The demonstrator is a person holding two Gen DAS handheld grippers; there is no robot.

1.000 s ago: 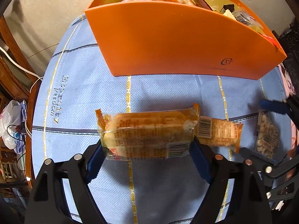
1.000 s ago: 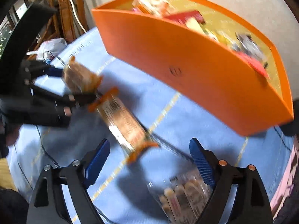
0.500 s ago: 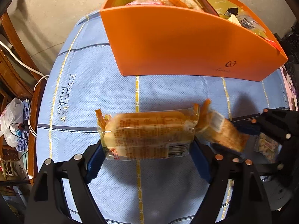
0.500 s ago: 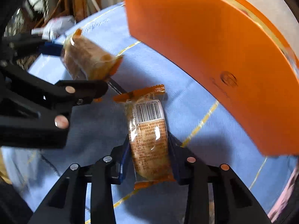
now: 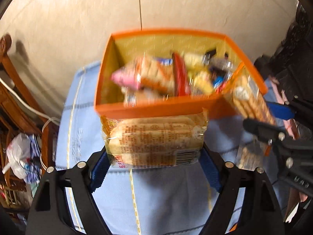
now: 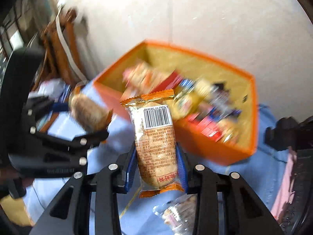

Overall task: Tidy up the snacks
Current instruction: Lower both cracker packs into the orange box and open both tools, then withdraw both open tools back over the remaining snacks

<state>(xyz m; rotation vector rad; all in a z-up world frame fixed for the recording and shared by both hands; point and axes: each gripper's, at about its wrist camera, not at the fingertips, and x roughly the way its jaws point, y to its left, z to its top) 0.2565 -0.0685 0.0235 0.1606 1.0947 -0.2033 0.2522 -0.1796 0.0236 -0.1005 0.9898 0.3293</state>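
My left gripper [image 5: 154, 168] is shut across the ends of a wide cracker pack [image 5: 154, 141] in clear and orange wrap, held crosswise above the blue tablecloth [image 5: 156, 199]. In front of it stands the orange box [image 5: 156, 108], open at the top and holding several snack packs. My right gripper [image 6: 156, 166] is shut on a narrow orange-edged cracker pack [image 6: 154, 137], which stands upright with its barcode facing the camera. The same pack [image 5: 252, 101] shows at the right of the left wrist view, beside the box's near right corner. The orange box [image 6: 205, 146] lies just beyond it.
A clear bag of small snacks [image 6: 180, 215] lies on the cloth under the right gripper. Wooden furniture [image 5: 11, 90] and a white plastic bag [image 5: 17, 154] stand left of the table. A pale wall [image 5: 156, 5] rises behind the box.
Both grippers rose with their packs, so the box's open top now shows. The right gripper closed on the narrow pack that lay on the cloth and lifted it.
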